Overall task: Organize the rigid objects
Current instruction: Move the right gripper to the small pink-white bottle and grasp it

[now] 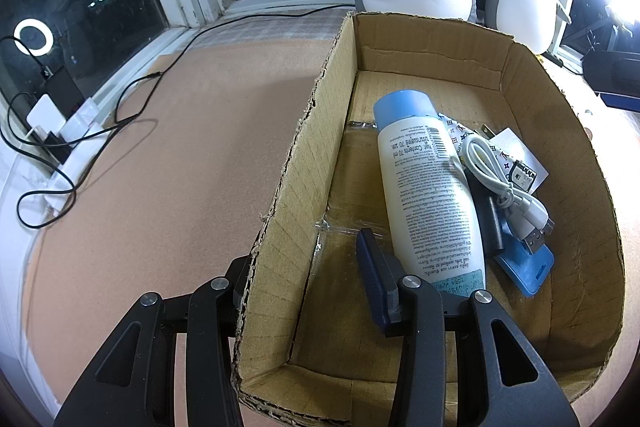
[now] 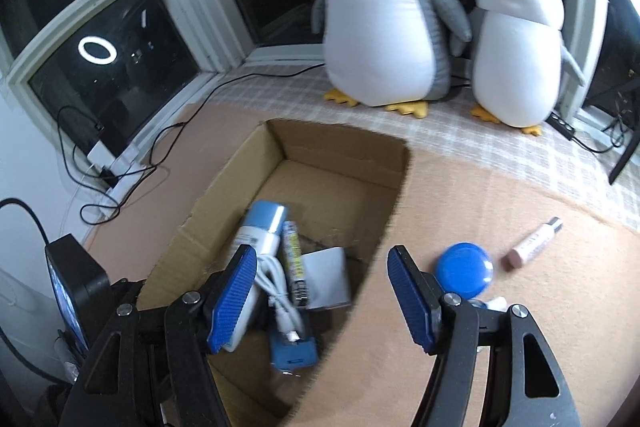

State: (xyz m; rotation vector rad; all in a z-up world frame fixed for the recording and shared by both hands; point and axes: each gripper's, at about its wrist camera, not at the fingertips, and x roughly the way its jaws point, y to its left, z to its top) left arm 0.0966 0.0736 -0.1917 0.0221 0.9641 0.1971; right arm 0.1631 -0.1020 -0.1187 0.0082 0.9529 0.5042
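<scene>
Right wrist view: right gripper (image 2: 322, 293) wide open, empty, above box (image 2: 352, 143) edge; blue round case (image 2: 464, 273) on table just beside box, likely light, stiff, slippery; best gripped across its rim

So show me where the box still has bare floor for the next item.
Inside the cardboard box, bare floor runs along the far wall beyond the bottle, and along the left wall beside it. The right half is crowded: white cable, blue case and card overlap there. The left gripper straddles the left wall.
</scene>
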